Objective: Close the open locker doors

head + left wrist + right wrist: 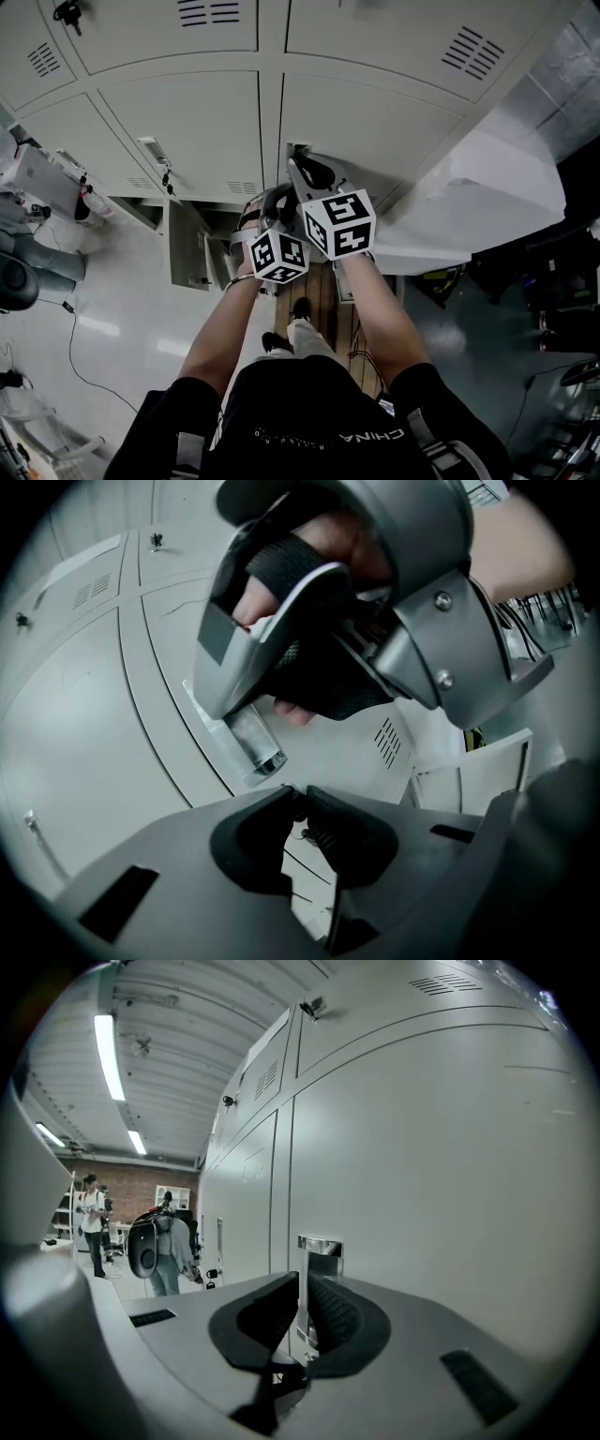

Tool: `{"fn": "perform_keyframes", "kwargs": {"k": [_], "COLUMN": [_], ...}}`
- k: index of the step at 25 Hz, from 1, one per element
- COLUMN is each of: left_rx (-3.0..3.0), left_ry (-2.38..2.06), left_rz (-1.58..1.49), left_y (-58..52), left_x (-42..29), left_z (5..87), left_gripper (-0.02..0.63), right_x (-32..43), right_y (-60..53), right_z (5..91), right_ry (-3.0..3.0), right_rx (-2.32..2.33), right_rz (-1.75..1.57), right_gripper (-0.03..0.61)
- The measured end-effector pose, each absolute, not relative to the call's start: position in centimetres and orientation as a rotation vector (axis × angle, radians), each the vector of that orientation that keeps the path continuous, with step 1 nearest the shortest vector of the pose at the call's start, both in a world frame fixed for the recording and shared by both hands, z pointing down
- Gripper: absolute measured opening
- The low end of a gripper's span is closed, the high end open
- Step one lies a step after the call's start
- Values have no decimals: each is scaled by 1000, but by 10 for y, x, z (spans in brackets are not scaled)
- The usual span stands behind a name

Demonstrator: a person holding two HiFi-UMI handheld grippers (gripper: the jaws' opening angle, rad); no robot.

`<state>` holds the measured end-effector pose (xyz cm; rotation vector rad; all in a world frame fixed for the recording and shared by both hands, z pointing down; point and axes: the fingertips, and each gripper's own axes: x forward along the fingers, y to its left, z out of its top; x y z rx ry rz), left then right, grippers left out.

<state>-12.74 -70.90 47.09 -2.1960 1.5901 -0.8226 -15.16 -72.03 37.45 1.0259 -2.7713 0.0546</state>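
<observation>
At the bank of pale grey metal lockers (178, 122), the upright chrome door handle (320, 1249) is pinched between the right gripper's (303, 1288) fingers. The left gripper's (300, 799) fingers are pressed together on nothing. 1 lower locker compartment (187, 246) is seen open further left. If the handle is pushed off-axis, the smooth chrome could be lost and the door left unlatched.

You are in an evenly bright room. In the right gripper view, ceiling strip lights (108, 1054) glow at the upper left, and a sharp glint sits on the chrome latch (320, 1244) pinched by your right tool (302, 1283). The pale locker doors (183, 131) show only faint shadows. The floor (94, 323) carries streaky reflections. Both gripper views bulge like a fisheye, with black corners. In the left gripper view the right tool looms close and blurred.
</observation>
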Motion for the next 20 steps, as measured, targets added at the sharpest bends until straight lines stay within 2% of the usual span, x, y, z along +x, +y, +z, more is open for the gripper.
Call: {"fn": "perform_keyframes", "kwargs": {"k": [6,20], "left_rx": [-2343,-2831], "left_ry": [1735,2012], "left_rz": [-656,34], "left_y": [-710,-711], "left_x": [-131,-140], "left_z": [471,470], "left_gripper": [57,55], "right_x": [-135,-104], "right_y": [-716,-727], "right_z": [376,382], "right_ry": [-2795,-2758], "right_rx": [1040,1130], "right_rz": [67,108], "right_gripper": [51,51]}}
